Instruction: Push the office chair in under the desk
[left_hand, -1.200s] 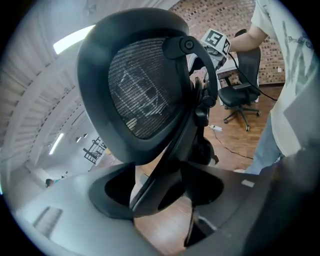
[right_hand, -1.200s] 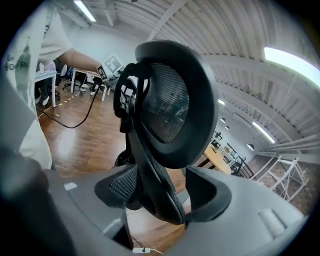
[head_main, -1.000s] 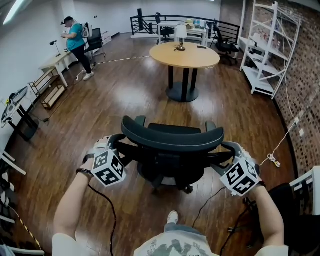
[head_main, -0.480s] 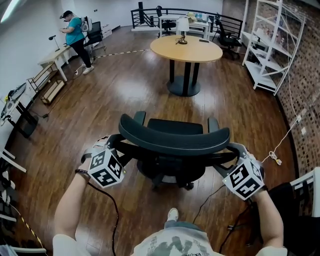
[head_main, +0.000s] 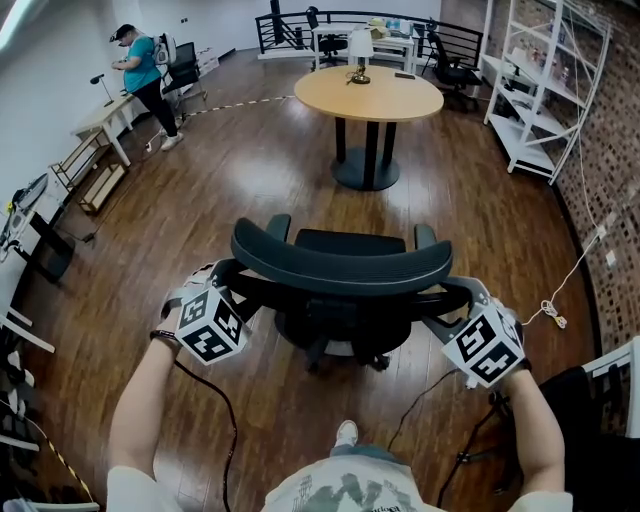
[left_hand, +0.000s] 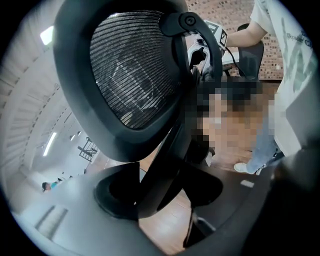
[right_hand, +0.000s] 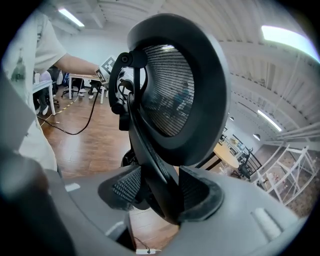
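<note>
A black mesh-backed office chair (head_main: 340, 262) stands on the wood floor right before me, its back toward me. My left gripper (head_main: 232, 285) is at the left edge of the backrest, my right gripper (head_main: 452, 300) at the right edge. In the left gripper view the chair's (left_hand: 130, 80) dark back strut runs between the jaws of the left gripper (left_hand: 160, 192), and the pads press on it. In the right gripper view the jaws of the right gripper (right_hand: 160, 195) are closing on the chair's (right_hand: 175, 85) frame strut, both pads against it. A round wooden table (head_main: 370, 95) stands ahead.
A lamp (head_main: 360, 65) sits on the round table. A person in a teal shirt (head_main: 140, 75) stands at a desk (head_main: 100, 125) at the back left. White shelving (head_main: 545, 90) lines the brick wall on the right. A cable (head_main: 550, 318) lies on the floor at the right.
The chair has shifted a little forward, toward the round table, with both grippers at its sides. The jaws have drawn in onto the backrest frame.
</note>
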